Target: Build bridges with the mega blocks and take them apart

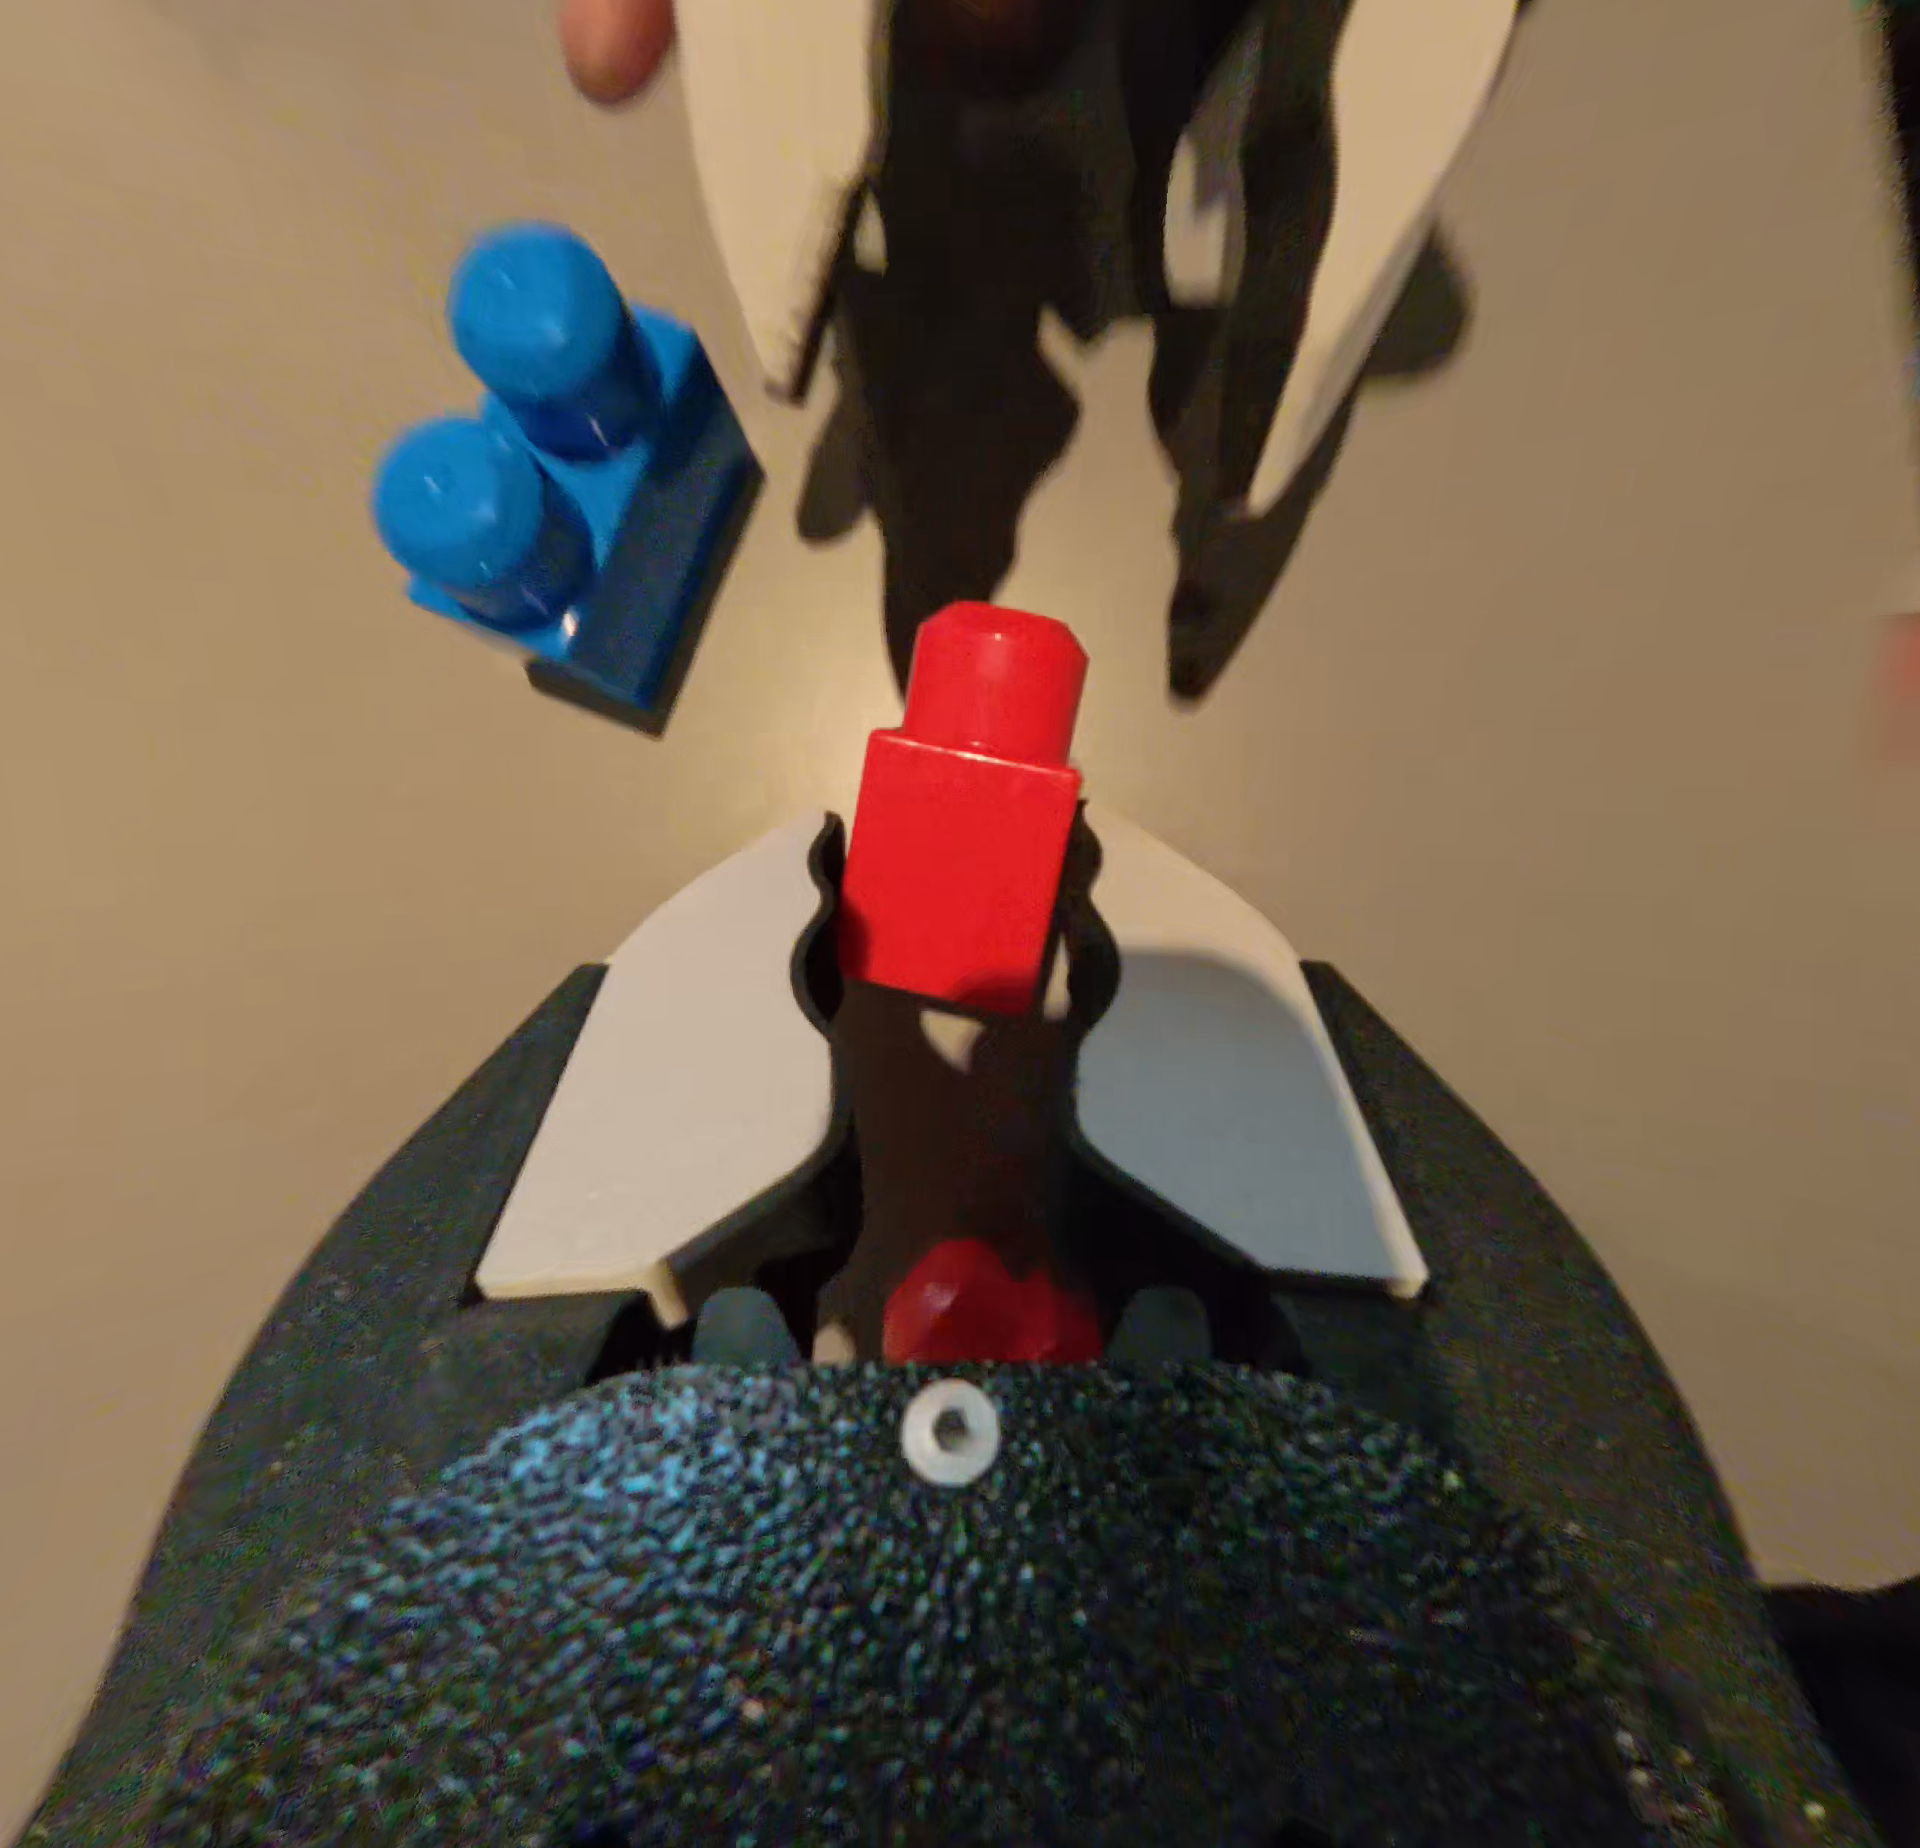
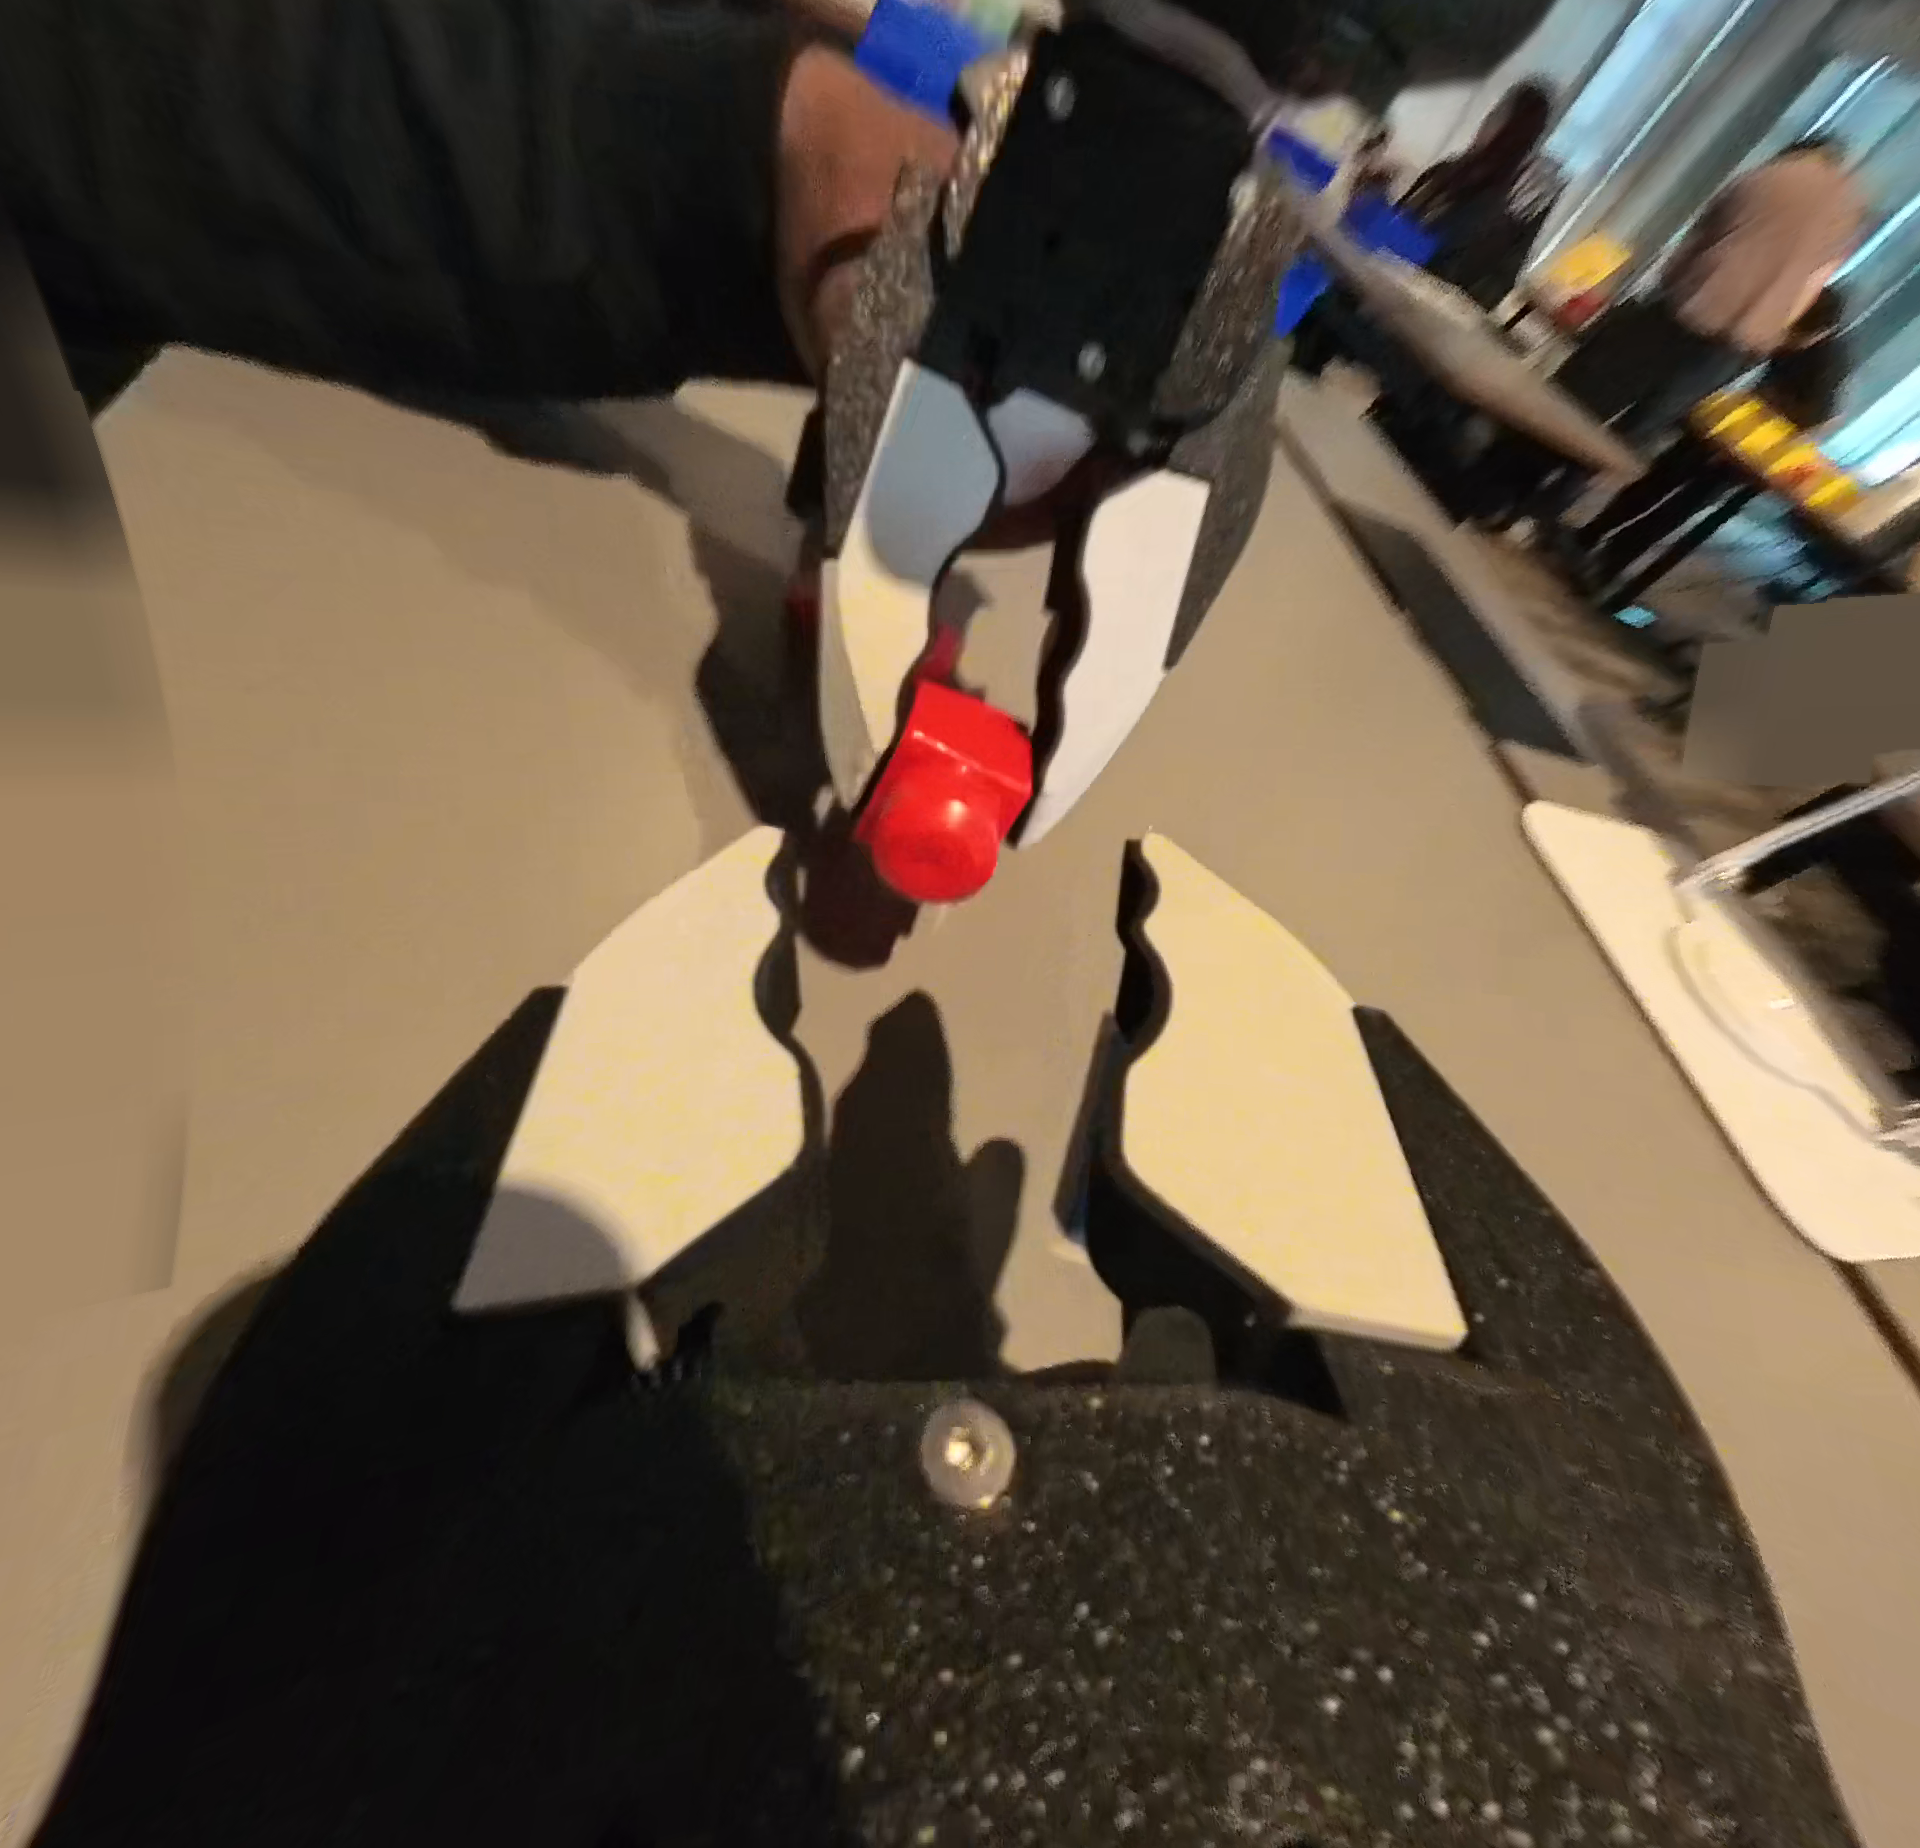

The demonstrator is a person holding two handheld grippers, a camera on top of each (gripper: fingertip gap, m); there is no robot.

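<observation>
The left gripper (image 1: 961,879) is squeezing a small red block (image 1: 961,853) between its two white fingers (image 1: 686,1050); the block has one round bump on top, and the bump points away from the camera, toward the other gripper; the block's back end is hidden down in the dark gap between the fingers, where a blurry red spot shows. In the right wrist view the same left gripper (image 2: 940,811) comes in from the top with the red block (image 2: 951,790) at its tips, tilted down over the table (image 2: 364,759); a hand in a dark sleeve (image 2: 364,157) holds it, but the hand is mostly hidden behind the black body.

The right gripper (image 2: 956,863) has its fingers (image 2: 665,1060) spread wide with nothing between them; only bare table and shadow show in the gap; its tips sit just beside the red block, and I cannot tell if they touch it. In the left wrist view the right gripper (image 1: 1023,448) is blurry and cut off at the top edge.

A blue block (image 1: 566,479) with two round bumps lies on the tan table (image 1: 208,863), off to the left of the red block and apart from it.

At the right of the right wrist view a white tray (image 2: 1662,1019) is cut off by the edge; the room behind it is too blurry to make out; no writing can be read.
</observation>
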